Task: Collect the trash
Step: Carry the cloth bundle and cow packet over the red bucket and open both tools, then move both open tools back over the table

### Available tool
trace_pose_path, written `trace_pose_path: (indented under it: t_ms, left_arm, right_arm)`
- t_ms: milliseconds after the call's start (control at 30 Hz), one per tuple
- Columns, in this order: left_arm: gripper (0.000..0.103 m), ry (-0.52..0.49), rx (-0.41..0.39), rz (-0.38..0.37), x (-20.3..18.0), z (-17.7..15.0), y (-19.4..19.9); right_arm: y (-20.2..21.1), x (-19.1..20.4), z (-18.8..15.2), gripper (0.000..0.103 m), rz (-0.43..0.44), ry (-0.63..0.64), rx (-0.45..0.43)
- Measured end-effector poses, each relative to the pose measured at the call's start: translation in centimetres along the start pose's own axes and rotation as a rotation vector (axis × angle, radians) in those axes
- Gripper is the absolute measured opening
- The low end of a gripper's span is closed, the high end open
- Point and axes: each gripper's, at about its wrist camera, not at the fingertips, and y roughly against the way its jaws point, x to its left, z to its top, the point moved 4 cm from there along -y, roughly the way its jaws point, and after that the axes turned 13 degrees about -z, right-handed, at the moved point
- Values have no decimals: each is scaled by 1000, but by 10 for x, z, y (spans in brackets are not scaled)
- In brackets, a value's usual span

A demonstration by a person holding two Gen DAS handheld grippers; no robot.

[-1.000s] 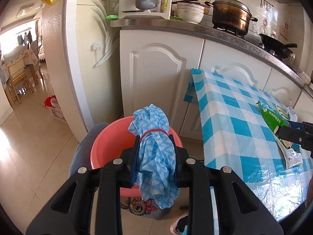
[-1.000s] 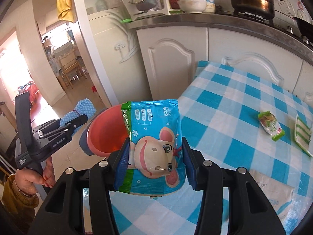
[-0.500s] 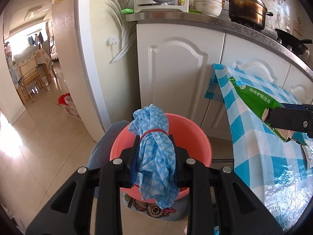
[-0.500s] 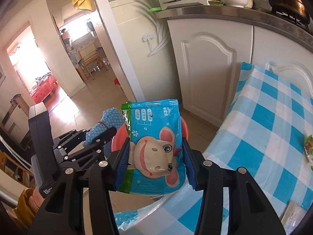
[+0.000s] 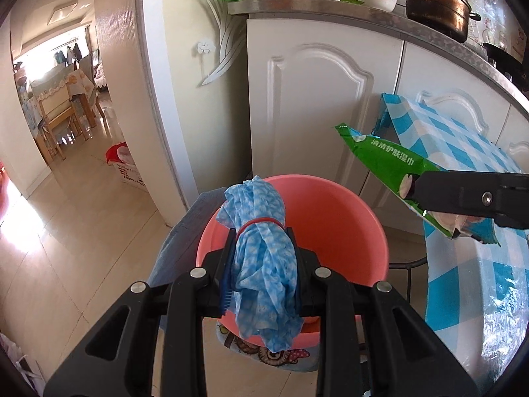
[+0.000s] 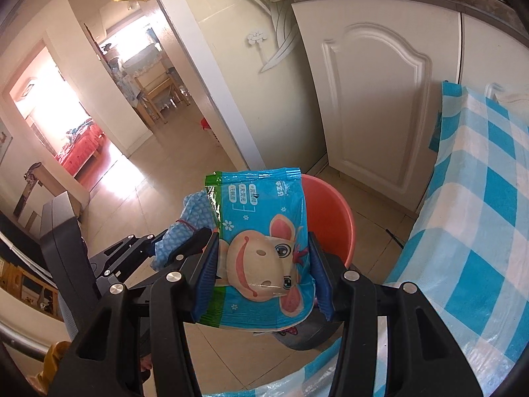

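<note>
Right now I have both tools loaded and poised over the round salmon-pink plastic basin, which sits on a low stool beside the white kitchen cabinet. My left tool is clamped tight on a bunched blue-and-white patterned cloth cinched by a red rubber band. The cloth's long axis runs along the fingers: its knotted top points forward and up over the basin's near rim, and its loose tail hangs down below the pads.

My right tool is closed on a flat blue plastic wet-wipe packet printed with a cartoon animal face, the pads pressing its two side edges. The packet's long axis also runs along the fingers, and its sealed top edge points away from me toward the basin. From the left wrist view I see its green back face, slanting up and to the left above the basin's right rim, with the right tool reaching in from the right edge.

A tabletop under a blue-and-white checked plastic cloth stands just right of the basin.
</note>
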Motion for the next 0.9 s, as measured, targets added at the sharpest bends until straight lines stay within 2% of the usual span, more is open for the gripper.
trace_pose_path:
  t_ms: [33, 67, 100, 133, 167, 233, 267, 333, 400, 533, 700, 900]
  left_arm:
    - [34, 5, 4, 3, 2, -1, -2]
    - [49, 12, 9, 9, 3, -1, -5]
    - [65, 20, 15, 24, 5, -3, -8]
    - [84, 26, 18, 40, 6, -3, -10]
    - [86, 28, 14, 47, 7, -4, -11]
    - [87, 35, 22, 39, 8, -7, -13]
    - [91, 46, 34, 43, 10, -10, -15]
    - [92, 67, 47, 48, 13, -14, -17]
    - [93, 87, 45, 28, 14, -16, -15]
    - [94, 151, 24, -51, 18, -17, -7]
    - [95, 324, -10, -193, 31, -16, 3]
    - [95, 432, -22, -248, 33, -19, 12]
  right_arm:
    - [-5, 1, 1, 53, 2, -2, 8]
    - [-10, 1, 2, 56, -3, -8, 14]
    - [-14, 0, 3, 65, -18, -16, 12]
    - [-18, -1, 3, 72, -30, -26, 9]
    - [-21, -2, 3, 79, -25, -38, 13]
    - [-23, -5, 0, 79, -11, -63, 20]
    - [-23, -8, -2, 80, -15, -69, 21]
    - [-18, -14, -6, 81, -33, -78, 10]
    - [-9, -22, -9, 86, -49, -92, -11]
    - [16, -43, -14, 88, -92, -122, -66]
    - [49, -62, -22, 90, -145, -146, -146]
    - [77, -77, -38, 90, -183, -157, -213]
